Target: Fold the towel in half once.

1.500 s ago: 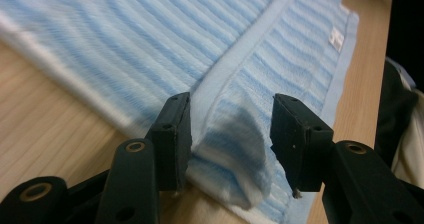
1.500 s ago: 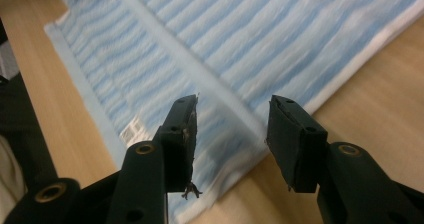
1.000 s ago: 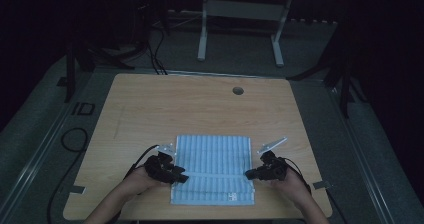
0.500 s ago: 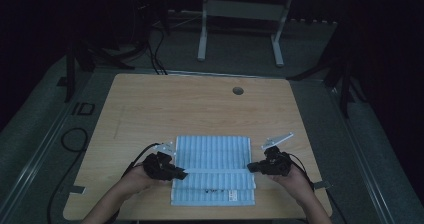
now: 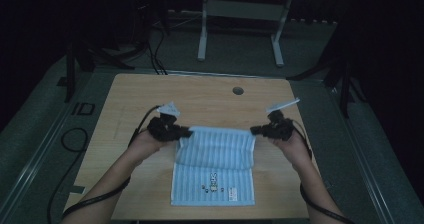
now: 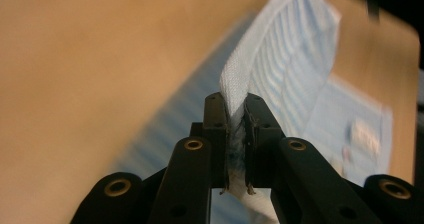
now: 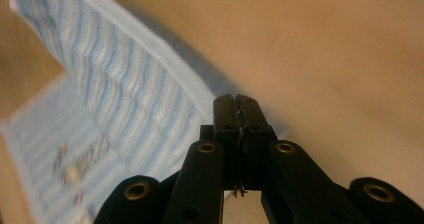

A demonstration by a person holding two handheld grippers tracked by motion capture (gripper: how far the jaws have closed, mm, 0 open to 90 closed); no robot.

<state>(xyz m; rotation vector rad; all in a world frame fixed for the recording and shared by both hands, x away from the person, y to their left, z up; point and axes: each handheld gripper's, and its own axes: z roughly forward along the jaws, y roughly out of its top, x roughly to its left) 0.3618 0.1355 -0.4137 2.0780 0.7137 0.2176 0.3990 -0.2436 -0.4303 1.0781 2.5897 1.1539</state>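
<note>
A light blue striped towel (image 5: 215, 154) with a small rabbit motif has its far edge lifted off the wooden table (image 5: 200, 94), while its near part lies flat. My left gripper (image 5: 187, 132) is shut on the towel's left corner. Its jaws have just been closing, and the left gripper view shows the folded white-blue towel edge (image 6: 285, 59) pinched in the left gripper (image 6: 232, 101). My right gripper (image 5: 254, 130) is shut on the right corner. In the right gripper view the towel (image 7: 125, 84) stretches away leftward from the tightly shut right gripper (image 7: 235, 100).
A round cable hole (image 5: 238, 90) sits near the table's far edge. A white metal frame (image 5: 240, 14) stands on the floor beyond the table. Black cables (image 5: 70, 139) lie on the floor at the left.
Both grippers have risen from the flat towel, carrying its held edge up and away from the person. The towel now hangs stretched between them, and the rabbit motif shows.
</note>
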